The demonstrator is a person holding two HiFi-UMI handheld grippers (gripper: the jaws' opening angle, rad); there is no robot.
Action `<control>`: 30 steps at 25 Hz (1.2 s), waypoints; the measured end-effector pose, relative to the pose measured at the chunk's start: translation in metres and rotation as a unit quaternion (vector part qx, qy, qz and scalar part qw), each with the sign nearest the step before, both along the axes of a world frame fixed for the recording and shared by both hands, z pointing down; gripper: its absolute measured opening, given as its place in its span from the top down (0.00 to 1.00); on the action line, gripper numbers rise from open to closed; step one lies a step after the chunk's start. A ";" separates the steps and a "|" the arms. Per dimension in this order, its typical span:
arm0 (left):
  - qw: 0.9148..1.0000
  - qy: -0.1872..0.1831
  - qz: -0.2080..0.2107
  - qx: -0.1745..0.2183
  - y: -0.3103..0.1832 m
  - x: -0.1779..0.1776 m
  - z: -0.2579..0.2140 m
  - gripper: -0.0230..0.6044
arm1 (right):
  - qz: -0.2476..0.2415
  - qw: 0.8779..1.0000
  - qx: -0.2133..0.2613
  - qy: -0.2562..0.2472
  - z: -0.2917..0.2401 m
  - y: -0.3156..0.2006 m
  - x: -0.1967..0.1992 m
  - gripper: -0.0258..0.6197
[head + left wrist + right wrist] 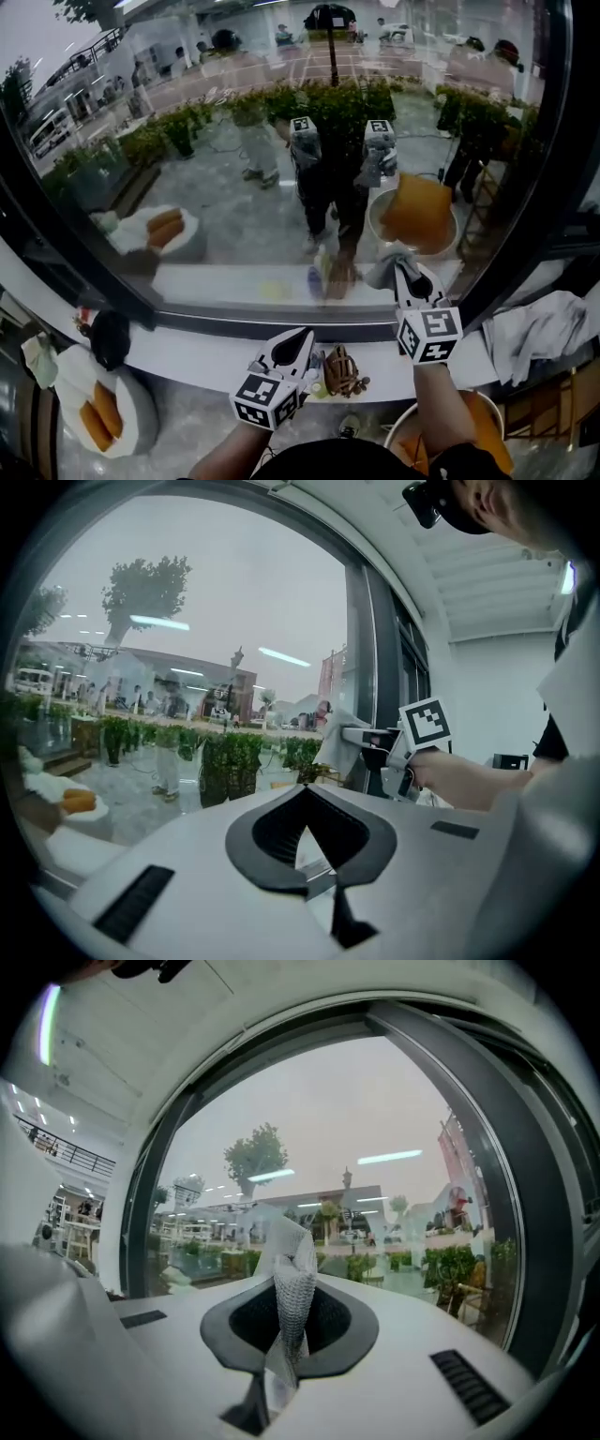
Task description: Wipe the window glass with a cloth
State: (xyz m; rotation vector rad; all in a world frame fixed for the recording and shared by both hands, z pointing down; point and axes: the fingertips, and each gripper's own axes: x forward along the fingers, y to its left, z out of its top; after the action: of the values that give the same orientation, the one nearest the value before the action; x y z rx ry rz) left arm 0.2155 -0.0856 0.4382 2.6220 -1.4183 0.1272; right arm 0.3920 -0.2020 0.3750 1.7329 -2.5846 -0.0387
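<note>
Right gripper view showed the right tool (pixel 284 1299) pinching a pale mesh cloth (pixel 292 1241), raised toward the clear window glass (pixel 328 1138), presumably for wiping; the left tool (pixel 303 806) sat pressed together, empty.

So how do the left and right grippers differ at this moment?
The right gripper has its fingers shut on the cloth; the left gripper has its fingers shut on nothing. The right gripper reaches forward, close to the window glass, while the left gripper sits lower, back over the sill. Both point toward the glass.
</note>
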 end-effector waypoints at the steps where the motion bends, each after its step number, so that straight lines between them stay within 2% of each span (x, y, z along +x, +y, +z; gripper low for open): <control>1: 1.000 0.000 -0.004 -0.004 0.009 -0.014 0.004 0.95 | -0.005 1.000 -0.005 0.001 0.006 0.012 -0.013 0.90; 7: 0.999 0.017 -0.027 -0.024 0.055 -0.070 0.007 0.95 | -0.022 0.999 -0.034 -0.010 0.026 0.080 -0.072 0.90; 15: 0.999 0.034 -0.008 -0.031 0.134 -0.109 0.023 0.95 | -0.023 0.998 -0.062 -0.020 0.054 0.194 -0.131 0.90; 21: 0.999 0.035 0.008 -0.038 0.179 -0.127 0.034 0.95 | -0.027 0.996 -0.080 -0.018 0.074 0.256 -0.168 0.90; 26: 0.998 0.037 0.012 -0.045 0.205 -0.135 0.040 0.95 | -0.025 0.996 -0.088 -0.019 0.082 0.286 -0.181 0.90; 30: 0.997 0.042 0.021 -0.055 0.221 -0.128 0.046 0.95 | -0.032 0.995 -0.090 -0.013 0.081 0.303 -0.190 0.90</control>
State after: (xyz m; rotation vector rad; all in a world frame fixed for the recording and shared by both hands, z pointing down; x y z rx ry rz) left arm 0.0870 0.1351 0.4841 2.5385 -1.2910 0.0964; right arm 0.2020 0.1008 0.4561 1.6014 -2.5702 0.2098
